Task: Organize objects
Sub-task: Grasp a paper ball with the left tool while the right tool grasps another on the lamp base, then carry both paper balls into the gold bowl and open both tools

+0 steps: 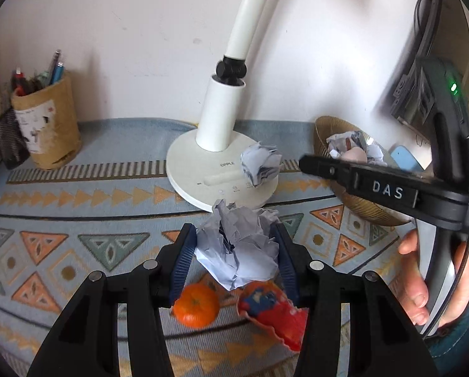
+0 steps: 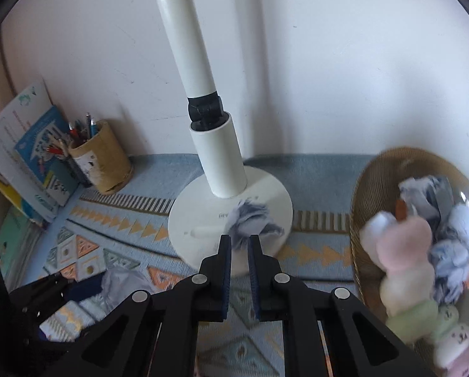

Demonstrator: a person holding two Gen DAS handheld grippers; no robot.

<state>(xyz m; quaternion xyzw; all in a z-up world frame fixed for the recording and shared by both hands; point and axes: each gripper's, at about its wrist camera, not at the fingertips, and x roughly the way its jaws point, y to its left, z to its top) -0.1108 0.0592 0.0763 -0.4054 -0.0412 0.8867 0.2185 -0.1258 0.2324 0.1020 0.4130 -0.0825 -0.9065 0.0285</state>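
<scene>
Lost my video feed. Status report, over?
Left gripper shut on crumpled paper. Right gripper shut, empty. Second paper ball on lamp base. Basket unobstructed.

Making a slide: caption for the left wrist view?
Left tongs grip a crumpled paper ball above a tangerine, near the desk lamp base.

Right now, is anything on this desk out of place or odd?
Yes. A crumpled paper ball sits on the lamp base, and a red wrapper lies loose on the cloth beside a tangerine. The left tool holds another paper ball; the right tool is shut, empty.
</scene>
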